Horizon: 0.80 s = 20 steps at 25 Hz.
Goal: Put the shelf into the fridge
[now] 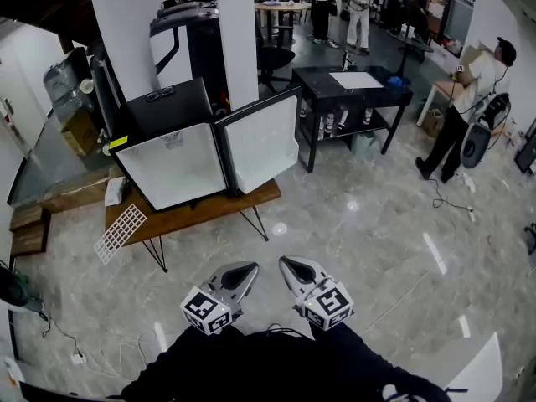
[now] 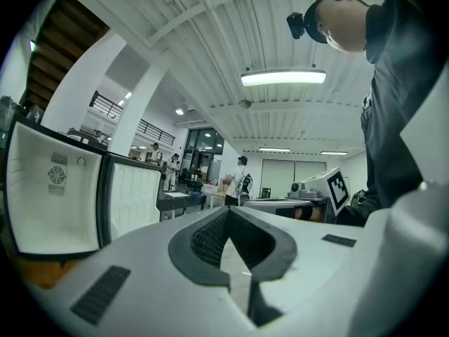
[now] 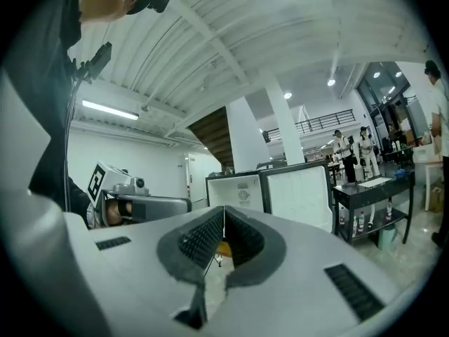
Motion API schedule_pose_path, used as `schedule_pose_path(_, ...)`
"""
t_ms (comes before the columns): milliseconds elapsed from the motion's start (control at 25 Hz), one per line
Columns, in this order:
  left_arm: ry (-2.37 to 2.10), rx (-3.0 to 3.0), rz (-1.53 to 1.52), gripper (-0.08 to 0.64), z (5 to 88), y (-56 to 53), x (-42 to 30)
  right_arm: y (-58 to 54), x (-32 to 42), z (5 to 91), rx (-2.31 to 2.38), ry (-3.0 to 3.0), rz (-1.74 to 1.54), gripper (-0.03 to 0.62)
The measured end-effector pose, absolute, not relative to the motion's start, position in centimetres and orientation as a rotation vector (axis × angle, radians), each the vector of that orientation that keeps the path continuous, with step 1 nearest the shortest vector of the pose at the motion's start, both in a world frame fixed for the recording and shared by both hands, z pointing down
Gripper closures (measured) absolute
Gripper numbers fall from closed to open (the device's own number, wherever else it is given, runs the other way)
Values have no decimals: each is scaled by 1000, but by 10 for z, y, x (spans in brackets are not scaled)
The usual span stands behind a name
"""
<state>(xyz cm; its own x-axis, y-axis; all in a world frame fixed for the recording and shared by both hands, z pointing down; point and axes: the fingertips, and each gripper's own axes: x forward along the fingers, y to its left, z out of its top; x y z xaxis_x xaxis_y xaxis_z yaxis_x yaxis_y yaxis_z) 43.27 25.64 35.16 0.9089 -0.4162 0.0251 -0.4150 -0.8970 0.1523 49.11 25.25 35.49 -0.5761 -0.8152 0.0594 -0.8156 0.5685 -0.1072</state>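
Left claw [image 1: 252, 268], right claw [image 1: 285, 263] closed; fridge [image 1: 172, 166] interior overexposed

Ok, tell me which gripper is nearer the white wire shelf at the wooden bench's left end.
Left. The left gripper hangs apart from the white wire shelf, to its right and nearer the person, jaws shut. The right gripper is farther right, also shut.

Mid-frame floor [image 1: 360, 224] open from lower centre up to fridge [image 1: 172, 153] mouth, centre left. Swung door [image 1: 261, 141] stands right of mouth; black table [image 1: 314, 82] upper right; wooden bench [image 1: 201, 212] edge below.
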Motion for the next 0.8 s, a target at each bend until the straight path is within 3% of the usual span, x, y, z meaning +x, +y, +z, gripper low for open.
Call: schedule_pose_path(800,-945,2782,-61,554,366,232,323,220,377,365,1088,-2880,250,586)
